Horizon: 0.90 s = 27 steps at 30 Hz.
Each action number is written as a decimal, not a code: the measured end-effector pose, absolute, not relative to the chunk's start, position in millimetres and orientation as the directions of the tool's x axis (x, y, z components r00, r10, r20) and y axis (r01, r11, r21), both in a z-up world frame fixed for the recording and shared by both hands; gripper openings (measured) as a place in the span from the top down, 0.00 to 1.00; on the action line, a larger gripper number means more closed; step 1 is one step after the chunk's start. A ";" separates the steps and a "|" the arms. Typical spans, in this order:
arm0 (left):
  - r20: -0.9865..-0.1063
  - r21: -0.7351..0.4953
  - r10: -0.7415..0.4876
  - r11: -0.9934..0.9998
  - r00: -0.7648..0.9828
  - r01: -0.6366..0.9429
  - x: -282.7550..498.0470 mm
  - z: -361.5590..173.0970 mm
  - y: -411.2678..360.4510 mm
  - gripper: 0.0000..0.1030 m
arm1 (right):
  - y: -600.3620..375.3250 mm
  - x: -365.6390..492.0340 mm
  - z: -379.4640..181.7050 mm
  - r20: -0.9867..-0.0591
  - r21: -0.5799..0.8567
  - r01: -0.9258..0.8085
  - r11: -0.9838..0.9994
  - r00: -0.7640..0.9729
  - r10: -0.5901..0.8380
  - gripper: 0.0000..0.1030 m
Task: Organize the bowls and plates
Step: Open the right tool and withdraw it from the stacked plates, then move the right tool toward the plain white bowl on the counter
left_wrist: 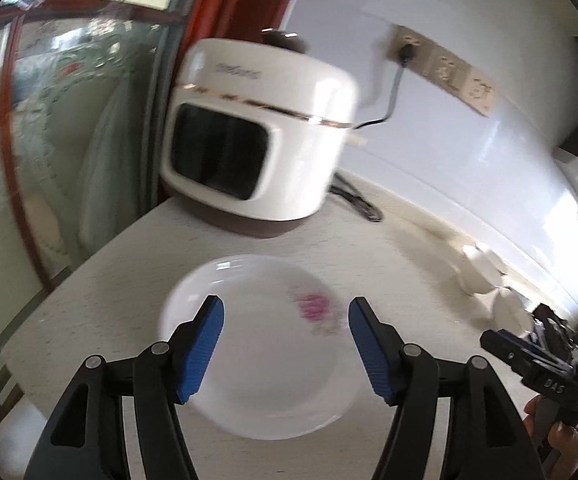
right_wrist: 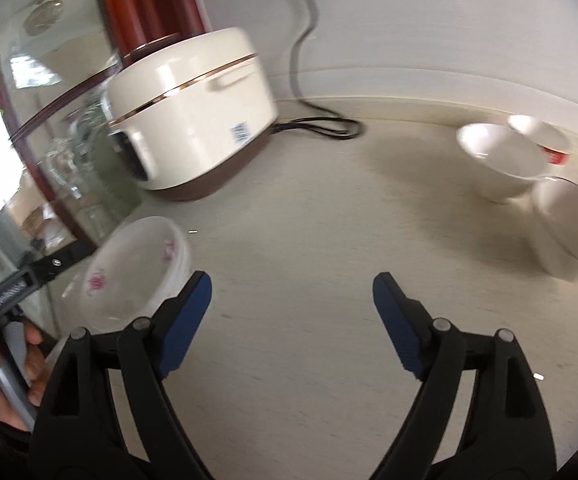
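Note:
A white plate with a pink flower print [left_wrist: 265, 344] lies on the pale countertop [left_wrist: 101, 280], just below and ahead of my left gripper [left_wrist: 286, 312]. Its blue pads stand apart and nothing is pressed between them. In the right wrist view that plate [right_wrist: 129, 272] sits at the counter's left edge, left of my right gripper [right_wrist: 292, 288], which stands wide open over bare counter [right_wrist: 289, 208]. White bowls [right_wrist: 501, 160] cluster at the far right, one on its side [right_wrist: 569, 228]. The left wrist view shows these bowls [left_wrist: 485, 268] blurred at the right.
A white rice cooker [left_wrist: 261, 136] with a brown base stands at the back left, its black cord [right_wrist: 321, 124] lying on the counter toward the wall. A red wooden post and glass panel [left_wrist: 69, 120] border the counter's left. A hand [right_wrist: 5, 364] holds the left tool.

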<state>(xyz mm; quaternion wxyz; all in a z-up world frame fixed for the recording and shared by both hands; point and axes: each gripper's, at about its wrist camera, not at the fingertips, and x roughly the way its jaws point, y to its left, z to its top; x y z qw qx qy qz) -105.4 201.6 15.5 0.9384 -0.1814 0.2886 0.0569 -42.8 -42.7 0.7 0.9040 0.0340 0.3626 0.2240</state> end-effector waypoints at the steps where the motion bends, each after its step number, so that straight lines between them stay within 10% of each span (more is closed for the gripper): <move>1: -0.556 -0.311 -0.019 0.932 0.831 -0.187 -104.7 19.0 195.3 0.35 | -54.0 -45.7 1.1 -0.644 0.215 -0.354 0.910 0.649 0.405 0.18; 27: -0.583 -0.581 -0.510 0.806 0.632 0.114 89.1 19.1 9.6 0.33 | -256.4 66.4 43.7 -0.686 0.402 -0.030 0.915 0.652 0.322 0.17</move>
